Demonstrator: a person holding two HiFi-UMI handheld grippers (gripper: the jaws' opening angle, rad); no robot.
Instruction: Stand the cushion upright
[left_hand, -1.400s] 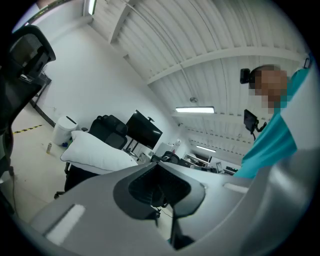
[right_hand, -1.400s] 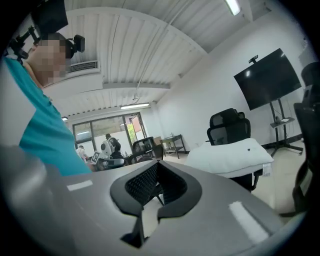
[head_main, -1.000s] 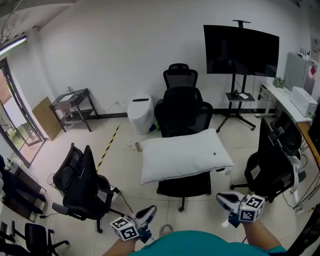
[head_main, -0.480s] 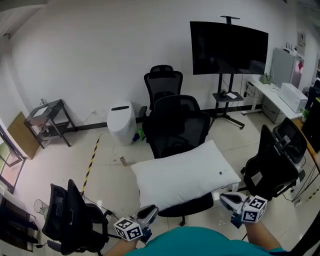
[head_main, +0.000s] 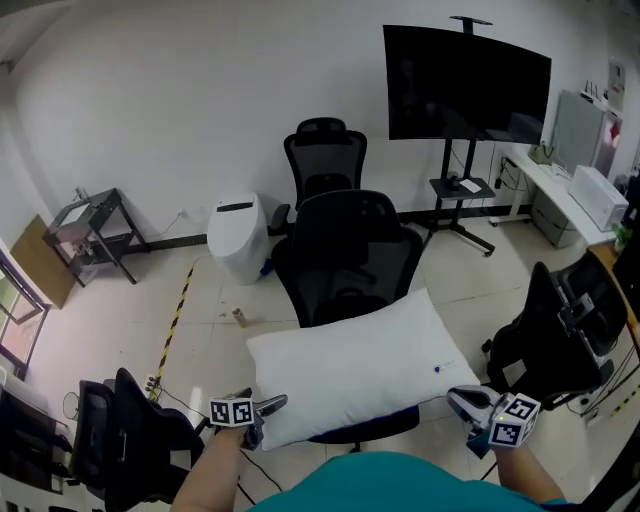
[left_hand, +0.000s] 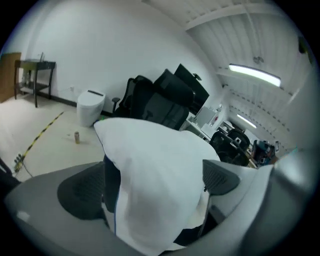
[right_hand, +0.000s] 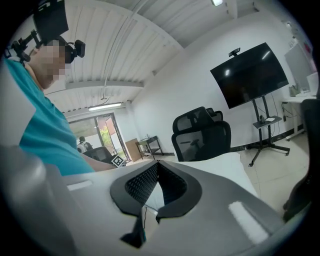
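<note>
Left gripper view: left gripper (left_hand: 155, 182) jaws stand wide apart and have just been opening. The near corner of the white cushion (left_hand: 150, 155) sits between the pads, not pinched; a dark gap shows beside the left pad (left_hand: 82, 190).

Right gripper view: right gripper (right_hand: 157, 163) jaws are together, tips meeting. The cushion's white surface lies just ahead of them and lower.

Head view: the cushion lies flat across the seat of a black office chair (head_main: 350, 245) — left gripper at its near-left corner, right gripper just beside its near-right corner. Ahead of both grippers, past the cushion: the chair's backrest, a second black chair (head_main: 325, 155), then a dark screen on a stand (head_main: 465, 80) off to the right.
</note>
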